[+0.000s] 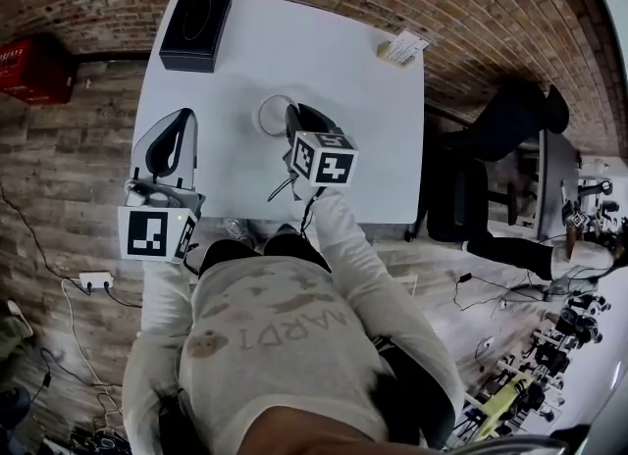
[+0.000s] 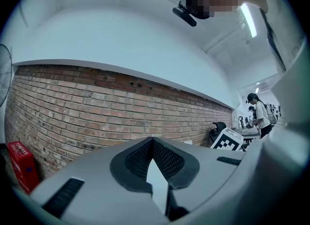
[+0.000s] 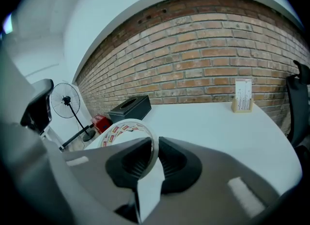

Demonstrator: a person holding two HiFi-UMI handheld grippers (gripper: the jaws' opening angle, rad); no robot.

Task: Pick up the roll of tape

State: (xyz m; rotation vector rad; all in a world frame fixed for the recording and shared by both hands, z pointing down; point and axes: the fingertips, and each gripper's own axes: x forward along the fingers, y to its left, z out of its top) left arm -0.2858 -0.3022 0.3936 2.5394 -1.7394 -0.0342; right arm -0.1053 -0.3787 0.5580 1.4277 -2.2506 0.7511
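The right gripper (image 1: 291, 118) pointed a bit down over the middle of the table (image 1: 343, 90). Its jaws pinched the rim of the roll of tape (image 3: 127, 128). The left gripper (image 1: 180, 120) lay level by the table's left edge, jaws closed on nothing.

Head view is bright and even: the white table (image 1: 245, 61) almost glows, and only faint, soft shadows lie on it. Heavy fisheye here, with the brick wall (image 1: 392, 2) bowing hard round the edges. In the left gripper view a ceiling strip light (image 2: 250, 19) flares at the upper right, black vignette fills the corners, and the fingers (image 2: 167, 161) close to the lens look soft. Right gripper view: same dark corners, bricks curving, the roll of tape (image 3: 127, 131) fairly crisp, the grey housing around it blurred.
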